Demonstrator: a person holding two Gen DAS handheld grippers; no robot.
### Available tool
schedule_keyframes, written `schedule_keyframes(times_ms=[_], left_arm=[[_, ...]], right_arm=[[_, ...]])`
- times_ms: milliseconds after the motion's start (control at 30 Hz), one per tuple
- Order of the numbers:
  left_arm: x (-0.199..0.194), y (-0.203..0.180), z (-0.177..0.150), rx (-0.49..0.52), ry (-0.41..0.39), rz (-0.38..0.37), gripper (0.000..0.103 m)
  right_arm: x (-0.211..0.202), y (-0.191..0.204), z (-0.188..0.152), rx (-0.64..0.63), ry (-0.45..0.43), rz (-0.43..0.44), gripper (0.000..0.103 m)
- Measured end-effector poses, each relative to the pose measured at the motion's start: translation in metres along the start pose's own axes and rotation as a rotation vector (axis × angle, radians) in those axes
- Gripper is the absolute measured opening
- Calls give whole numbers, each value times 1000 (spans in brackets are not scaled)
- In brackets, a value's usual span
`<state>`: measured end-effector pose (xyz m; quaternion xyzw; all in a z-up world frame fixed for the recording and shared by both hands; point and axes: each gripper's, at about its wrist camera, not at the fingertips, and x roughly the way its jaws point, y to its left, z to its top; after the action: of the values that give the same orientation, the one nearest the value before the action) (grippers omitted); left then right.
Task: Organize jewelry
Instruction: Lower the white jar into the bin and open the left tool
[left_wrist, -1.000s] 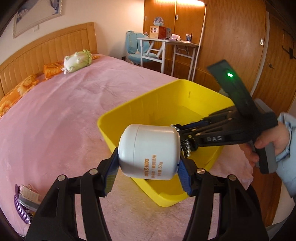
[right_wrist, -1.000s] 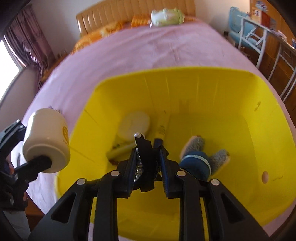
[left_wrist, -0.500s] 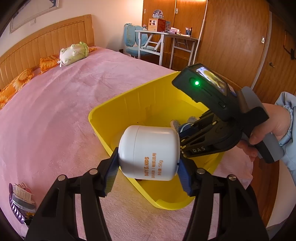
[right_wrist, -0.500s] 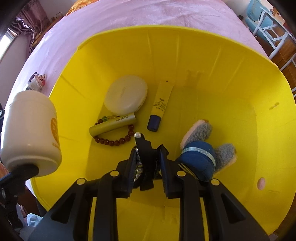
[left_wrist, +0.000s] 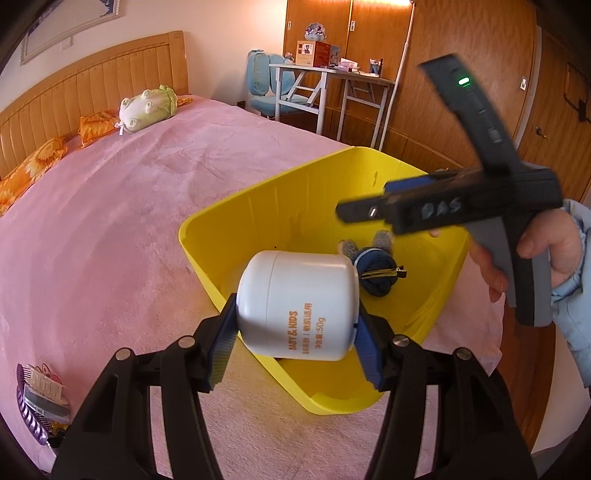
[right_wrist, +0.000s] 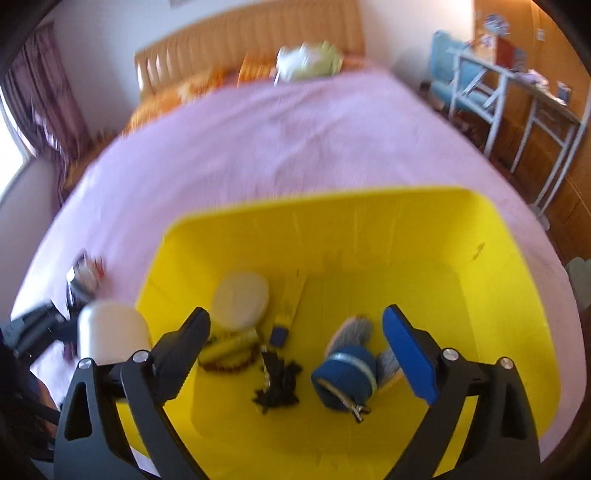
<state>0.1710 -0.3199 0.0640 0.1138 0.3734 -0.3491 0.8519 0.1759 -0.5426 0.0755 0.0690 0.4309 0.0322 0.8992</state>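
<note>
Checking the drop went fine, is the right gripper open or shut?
Opening: the right gripper has its jaws spread wide with nothing between them, above the yellow bin.

A dark jewelry piece with pale beads (right_wrist: 275, 384) lies crumpled on the floor of my yellow bin (right_wrist: 480, 295), beside a brown bead bracelet (right_wrist: 231, 363) under a yellow tube.

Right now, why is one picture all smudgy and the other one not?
Right wrist view: smeared by motion, so the bed and yellow bin look soft. Left wrist view: the white jar is crisp; only the right hand-held gripper blurs. Both bend edges, fisheye style.
</note>
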Motion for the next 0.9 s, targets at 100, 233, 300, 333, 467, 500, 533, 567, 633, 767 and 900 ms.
schedule_keyframes(times_ms=[100, 233, 300, 333, 467, 500, 533, 567, 633, 767, 900], left_arm=[[11, -2, 6, 5, 25, 0, 58], [38, -7, 19, 32, 95, -11, 58], [54, -9, 25, 49, 145, -15, 58], [63, -11, 29, 62, 180, -14, 58], [92, -18, 32, 119, 308, -20, 58], [99, -23, 31, 153, 343, -8, 58], [103, -26, 30, 178, 369, 5, 58], [108, -29, 29, 196, 389, 28, 58], [113, -27, 29, 203, 422, 46, 58], [118, -24, 27, 213, 460, 59, 58], [119, -25, 28, 214, 463, 68, 58]], right_arm=[[-12, -6, -4, 2, -39, -18, 96], [-19, -11, -9, -39, -45, -71, 96], [-21, -16, -14, -60, -36, -79, 96], [-22, -17, -16, -73, -28, -82, 96], [-11, -17, -26, -156, 27, -101, 96], [-7, -15, -27, -186, 46, -106, 96], [-3, -13, -30, -218, 61, -117, 96], [-1, -8, -33, -248, 68, -132, 96], [5, -2, -37, -306, 74, -161, 96], [11, -1, -43, -332, 70, -163, 96], [11, -9, -44, -278, 51, -140, 96]])
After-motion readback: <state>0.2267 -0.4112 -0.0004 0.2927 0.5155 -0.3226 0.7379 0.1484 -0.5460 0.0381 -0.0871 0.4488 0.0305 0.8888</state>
